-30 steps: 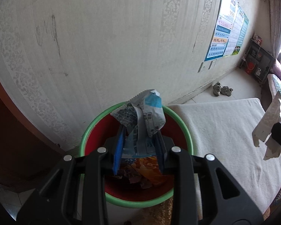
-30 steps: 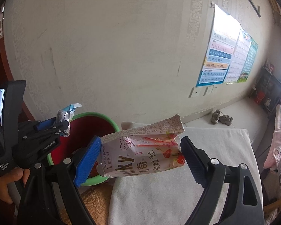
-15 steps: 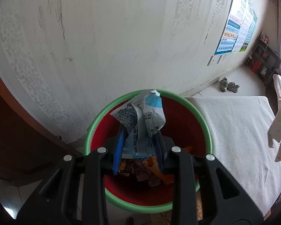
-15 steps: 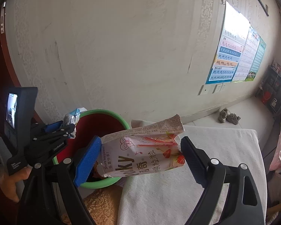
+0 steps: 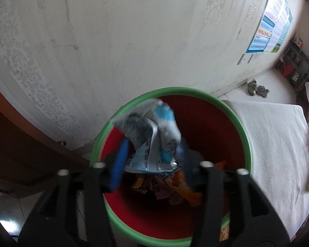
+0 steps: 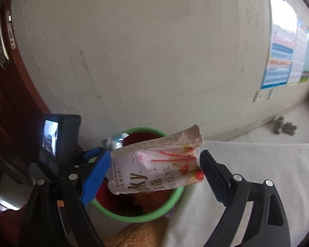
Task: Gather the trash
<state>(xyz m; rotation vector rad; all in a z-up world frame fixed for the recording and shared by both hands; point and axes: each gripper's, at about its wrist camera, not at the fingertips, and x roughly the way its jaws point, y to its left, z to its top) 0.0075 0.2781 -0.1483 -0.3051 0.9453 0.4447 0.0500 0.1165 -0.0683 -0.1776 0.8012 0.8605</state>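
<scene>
1. The left gripper point(image 5: 152, 156) hung directly over the mouth of the red bin with a green rim point(image 5: 240, 127). Its blue-padded jaws stood apart on either side of a crumpled blue-and-white wrapper point(image 5: 154, 135).
2. That wrapper was silvery, creased and blurred; whether the pads touched it could not be told, so the left gripper's grasp is uncertain.
3. Below and beyond the left gripper's tips, orange and brown snack wrappers point(image 5: 171, 187) lay heaped at the bottom of the bin.
4. The right gripper point(image 6: 154, 168) was clenched on a pink-and-white snack pouch point(image 6: 156, 164), printed with red sticks, strawberries and dark lettering, its torn top edge pointing up and right.
5. The pouch lay crosswise between the jaws, the blue pad point(image 6: 95, 178) at its left end and the black pad at its right.
6. Beyond the pouch sat the bin, just ahead of the right gripper's tips; the left gripper showed to their left.
7. A white cloth surface point(image 6: 257, 160) spread to the right of both grippers.
</scene>
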